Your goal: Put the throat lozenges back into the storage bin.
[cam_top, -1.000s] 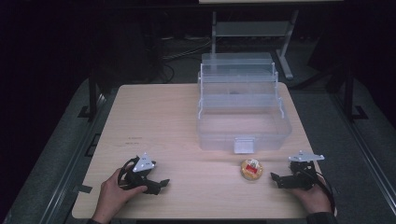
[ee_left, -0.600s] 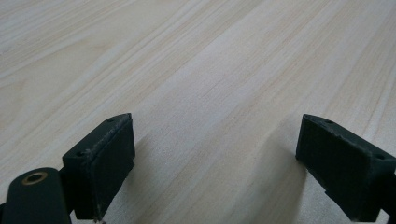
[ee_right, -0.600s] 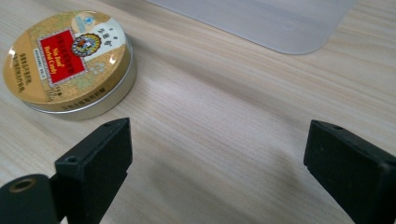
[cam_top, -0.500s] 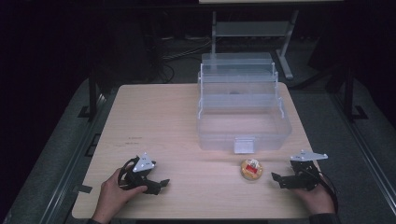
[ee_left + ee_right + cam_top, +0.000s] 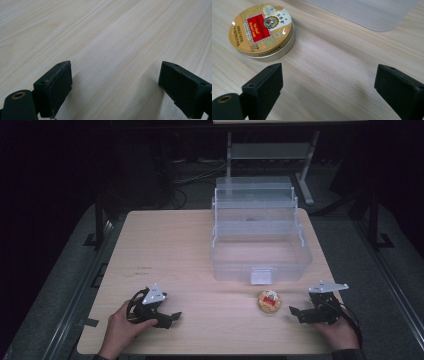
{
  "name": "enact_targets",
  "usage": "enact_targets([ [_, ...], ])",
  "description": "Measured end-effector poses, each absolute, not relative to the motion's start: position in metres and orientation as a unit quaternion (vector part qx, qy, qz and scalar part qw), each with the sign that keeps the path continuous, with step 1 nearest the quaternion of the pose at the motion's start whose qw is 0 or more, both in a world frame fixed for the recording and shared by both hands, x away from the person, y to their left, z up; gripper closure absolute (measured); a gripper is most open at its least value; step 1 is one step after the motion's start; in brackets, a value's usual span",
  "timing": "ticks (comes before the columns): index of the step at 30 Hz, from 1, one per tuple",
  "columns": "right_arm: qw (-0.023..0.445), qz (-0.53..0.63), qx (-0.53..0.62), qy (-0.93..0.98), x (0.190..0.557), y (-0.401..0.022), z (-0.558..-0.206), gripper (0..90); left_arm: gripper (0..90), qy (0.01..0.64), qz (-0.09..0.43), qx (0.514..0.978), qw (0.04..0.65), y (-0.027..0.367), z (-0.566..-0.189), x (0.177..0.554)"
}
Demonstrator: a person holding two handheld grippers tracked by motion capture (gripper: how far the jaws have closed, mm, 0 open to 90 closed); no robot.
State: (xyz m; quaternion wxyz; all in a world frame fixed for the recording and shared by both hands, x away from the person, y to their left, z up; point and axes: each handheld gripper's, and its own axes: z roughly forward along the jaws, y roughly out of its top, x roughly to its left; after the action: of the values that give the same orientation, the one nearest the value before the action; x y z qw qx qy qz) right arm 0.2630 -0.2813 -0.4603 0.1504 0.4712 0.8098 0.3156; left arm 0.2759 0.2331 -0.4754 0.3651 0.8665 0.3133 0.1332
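We see a pale wood tabletop [image 5: 170, 245] in a dark room. A clear plastic box [image 5: 260, 237] stands at the far right. Near the front edge a round gold tin [image 5: 269, 301] lies just beside the right hand-held gripper [image 5: 296, 312], whose jaws are apart; the left hand-held gripper [image 5: 172, 316] also gapes, over bare wood. The tin's small print is unreadable.

1. I am seeing the left gripper [image 5: 170, 318] showing as a black body carrying a grey three-cornered plate on top, with a black cable looping behind it.
2. I am seeing the right gripper [image 5: 294, 312] wearing the same grey plate, its black cable trailing over the hand [image 5: 342, 332].
3. I am looking at blocky matte-black pads [image 5: 263, 86], each bearing small screw holes.
4. I am noticing a brass-ringed hole in the black arm below the left gripper's pad [image 5: 55, 86].
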Motion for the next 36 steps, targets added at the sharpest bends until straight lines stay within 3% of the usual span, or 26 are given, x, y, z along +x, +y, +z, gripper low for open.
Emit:
enact_targets([
  [36,0.121,0.309,0.426,0.842,0.263,-0.258,-0.442,7.8,10.9,0.313,0.133,0.866,0.365,0.233,-0.475,0.276],
])
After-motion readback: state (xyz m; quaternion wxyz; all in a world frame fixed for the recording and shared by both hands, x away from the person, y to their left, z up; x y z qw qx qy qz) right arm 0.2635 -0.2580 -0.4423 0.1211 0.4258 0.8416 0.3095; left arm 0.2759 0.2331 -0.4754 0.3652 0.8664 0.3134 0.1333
